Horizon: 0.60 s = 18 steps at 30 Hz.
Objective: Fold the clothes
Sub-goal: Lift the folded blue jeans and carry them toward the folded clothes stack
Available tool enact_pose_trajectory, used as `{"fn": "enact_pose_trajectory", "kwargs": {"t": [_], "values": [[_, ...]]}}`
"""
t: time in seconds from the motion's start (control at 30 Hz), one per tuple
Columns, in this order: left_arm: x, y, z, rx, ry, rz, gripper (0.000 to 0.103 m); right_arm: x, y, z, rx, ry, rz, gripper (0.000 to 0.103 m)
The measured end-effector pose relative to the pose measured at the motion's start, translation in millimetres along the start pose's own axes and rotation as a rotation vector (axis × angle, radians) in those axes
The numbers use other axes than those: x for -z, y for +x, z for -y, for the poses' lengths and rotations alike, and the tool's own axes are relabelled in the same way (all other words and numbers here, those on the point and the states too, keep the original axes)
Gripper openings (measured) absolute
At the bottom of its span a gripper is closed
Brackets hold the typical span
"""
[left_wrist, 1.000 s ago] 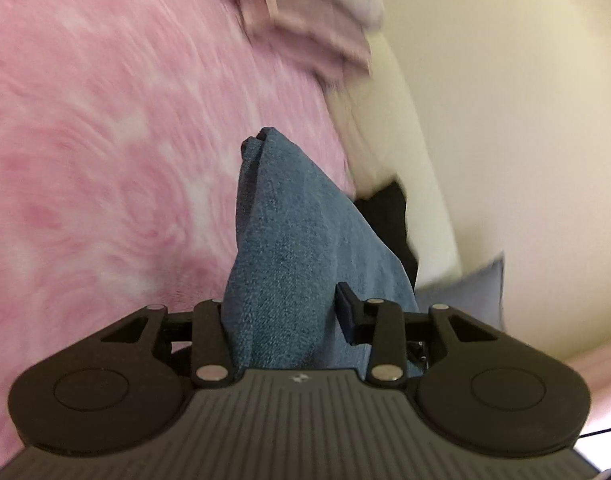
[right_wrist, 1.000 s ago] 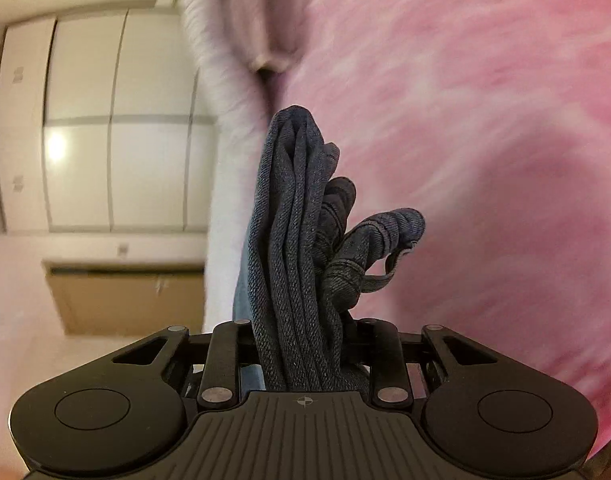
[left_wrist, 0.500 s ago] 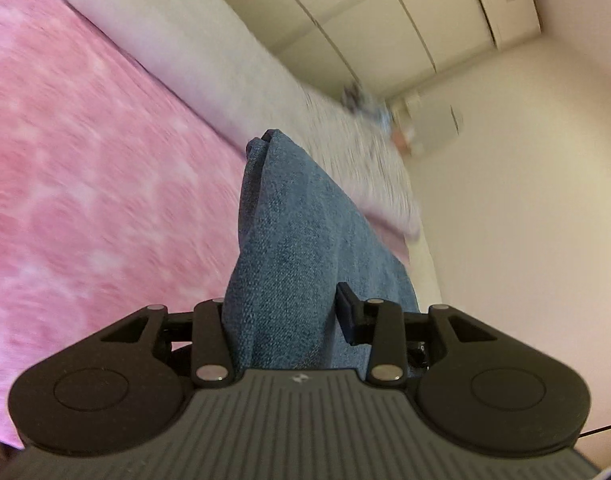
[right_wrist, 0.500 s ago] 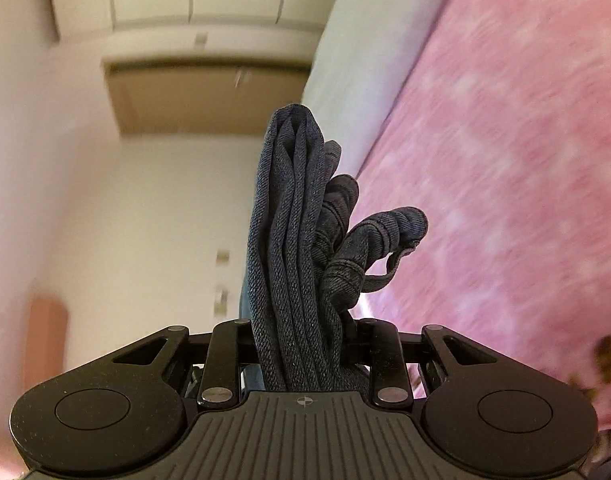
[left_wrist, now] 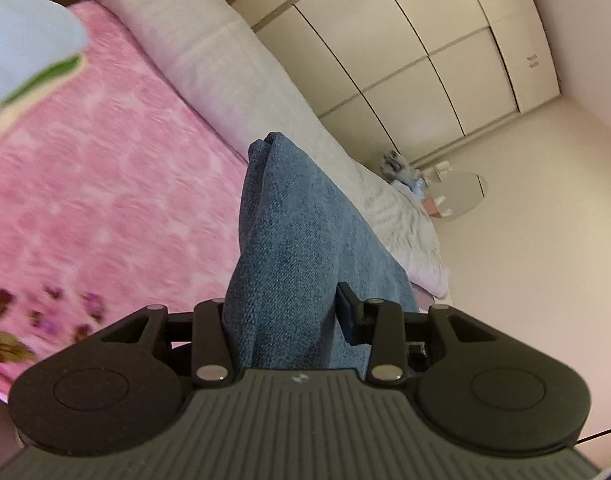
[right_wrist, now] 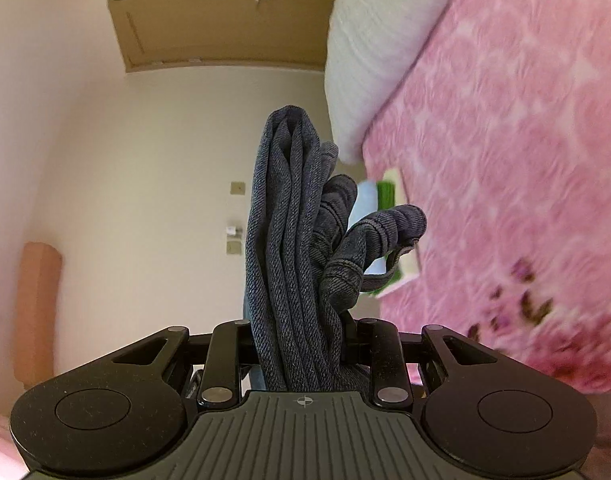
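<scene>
The bed [left_wrist: 105,208], under its pink blanket, fills one side of both wrist views, with a pale bolster [left_wrist: 209,64] along its far edge and a cupboard wall [left_wrist: 425,40] beyond. A small stack of folded laundry [left_wrist: 21,52] lies on the blanket, well apart from my grippers. The jeans [left_wrist: 297,248] are off the bed, carried between my two hands. My left gripper [left_wrist: 283,320] pinches a broad, flat fold of denim that runs straight forward from the jaws; my right gripper [right_wrist: 305,340] pinches a thicker bundle of several layers [right_wrist: 289,220], with a loose curl of waistband [right_wrist: 385,228] spilling to one side. Judgement: the garment's long axis spans gripper to gripper, neither hand nearer, and the bed lies below and beside both, so the coming lay-down turns on lowering both ends level onto the blanket.
</scene>
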<state>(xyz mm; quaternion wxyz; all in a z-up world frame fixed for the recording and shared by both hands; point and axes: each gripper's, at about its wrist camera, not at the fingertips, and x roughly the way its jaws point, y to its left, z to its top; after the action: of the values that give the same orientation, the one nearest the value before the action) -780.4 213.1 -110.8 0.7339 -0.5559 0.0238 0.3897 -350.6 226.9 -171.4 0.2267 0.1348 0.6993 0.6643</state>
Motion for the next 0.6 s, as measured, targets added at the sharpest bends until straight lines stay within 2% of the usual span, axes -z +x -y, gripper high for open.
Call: {"fn": "enact_pose_trajectory", "kwargs": {"t": [0.2,0.33,0.5,0.6], "values": [[-23.1,-41.5,-46.1,0.012,-0.071,0.065,0.034,3.9,63.5,-20.5,0.031,-0.026,-0.07,0.027],[-32.0,-62.5,-59.7,-0.007,-0.11,0.14,0.034,-2.9,107.7,-29.7,0.038,-0.054,-0.144,0.027],[-53.4,-83.2,-70.5,-0.021,-0.118,0.22,0.034,-9.3,153.3,-41.3,-0.003,-0.092,-0.216,0.027],[-79.2,-88.1,-79.4,-0.025,-0.105,0.228,0.034,-14.2,183.0,-46.2,-0.019,-0.092,-0.223,0.027]]}}
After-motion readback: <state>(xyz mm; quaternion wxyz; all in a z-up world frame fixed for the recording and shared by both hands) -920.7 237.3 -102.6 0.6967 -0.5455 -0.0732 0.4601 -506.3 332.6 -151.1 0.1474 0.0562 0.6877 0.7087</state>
